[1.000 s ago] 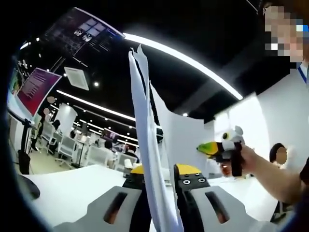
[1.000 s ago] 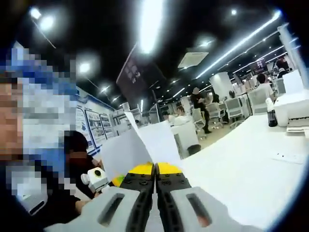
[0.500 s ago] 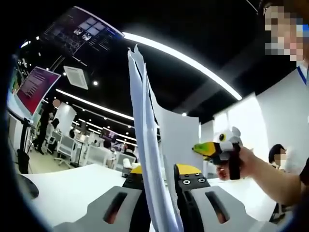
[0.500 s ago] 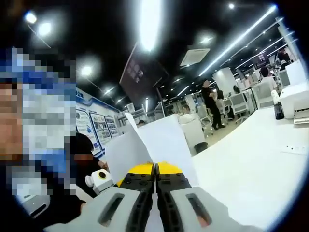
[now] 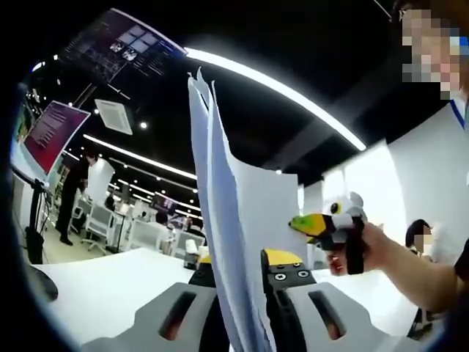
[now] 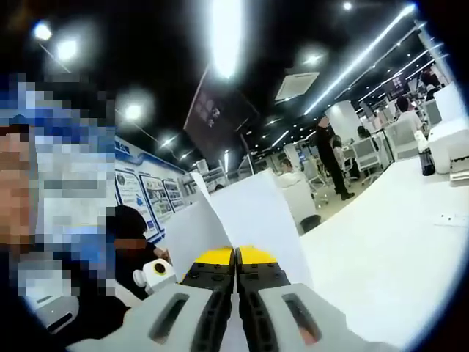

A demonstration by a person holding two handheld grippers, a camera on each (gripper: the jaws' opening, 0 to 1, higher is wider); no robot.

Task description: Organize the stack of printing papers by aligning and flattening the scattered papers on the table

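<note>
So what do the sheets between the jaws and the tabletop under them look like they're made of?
The sheets look like thin matte white printer paper: edge-on layers fan apart and the top corners curl. The left hand-held gripper clamps them upright; the right hand-held gripper pinches them too. The table looks like smooth white laminate with a faint sheen, though its material is uncertain.

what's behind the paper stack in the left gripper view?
Right of the upright paper stack, a hand holds the other hand-held gripper, its tip pointing at the sheets. The stack covers whatever lies directly behind it, including where that gripper meets the paper.
</note>
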